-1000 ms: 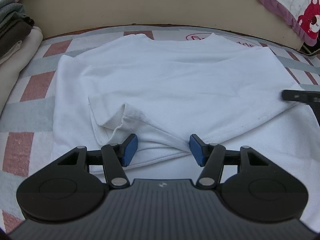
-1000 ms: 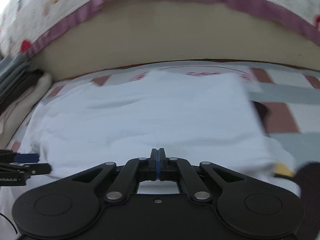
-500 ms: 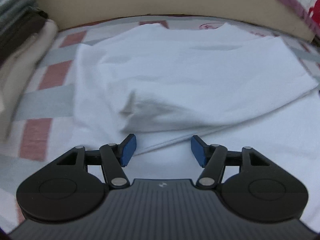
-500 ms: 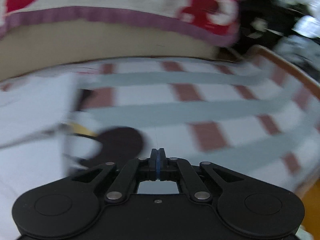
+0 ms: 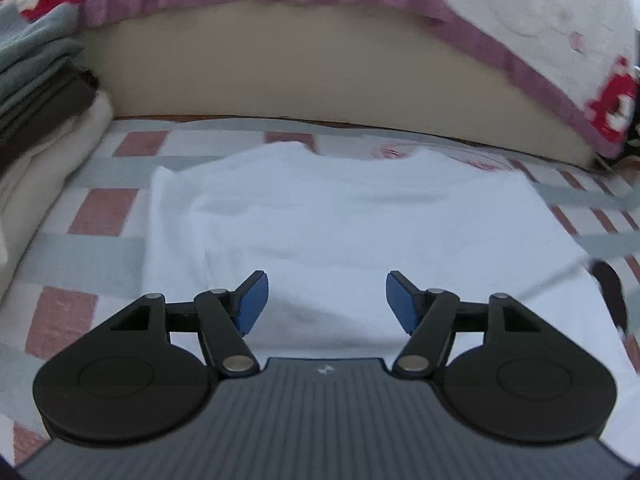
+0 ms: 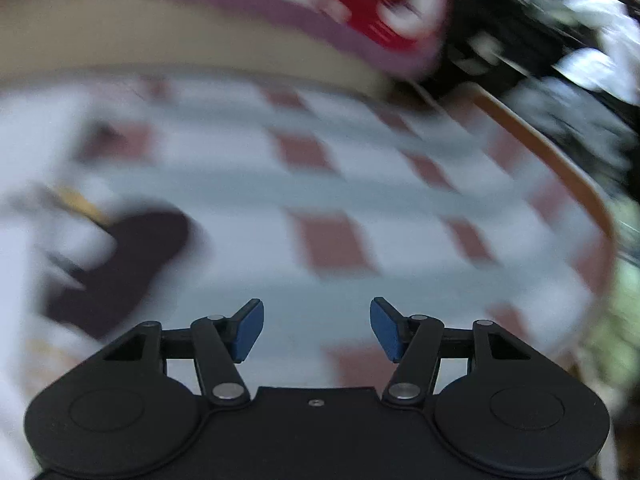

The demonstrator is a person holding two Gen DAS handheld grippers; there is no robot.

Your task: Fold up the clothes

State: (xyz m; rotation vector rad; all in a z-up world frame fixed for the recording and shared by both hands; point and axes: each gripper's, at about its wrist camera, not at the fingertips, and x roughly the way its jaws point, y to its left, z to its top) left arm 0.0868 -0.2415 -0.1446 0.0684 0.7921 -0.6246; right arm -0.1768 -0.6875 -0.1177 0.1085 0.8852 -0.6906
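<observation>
Now both tools gape empty, jaws just opened: the left tool [image 5: 323, 300] over the white shirt [image 5: 360, 220] on the bed [image 5: 92, 248], the right tool [image 6: 317, 330] over bare sheet. Pinch the shirt's near hem squarely, both layers.

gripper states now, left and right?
Left gripper: open, jaws just widened, empty above the white T-shirt.
Right gripper: open, jaws just opened, empty over the checked bedsheet.

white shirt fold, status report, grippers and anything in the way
Both grippers open and empty, jaws just opened: left gripper, right gripper. White shirt partly folded on checked sheet. Dark item at shirt's right edge; clothes stack left.
</observation>
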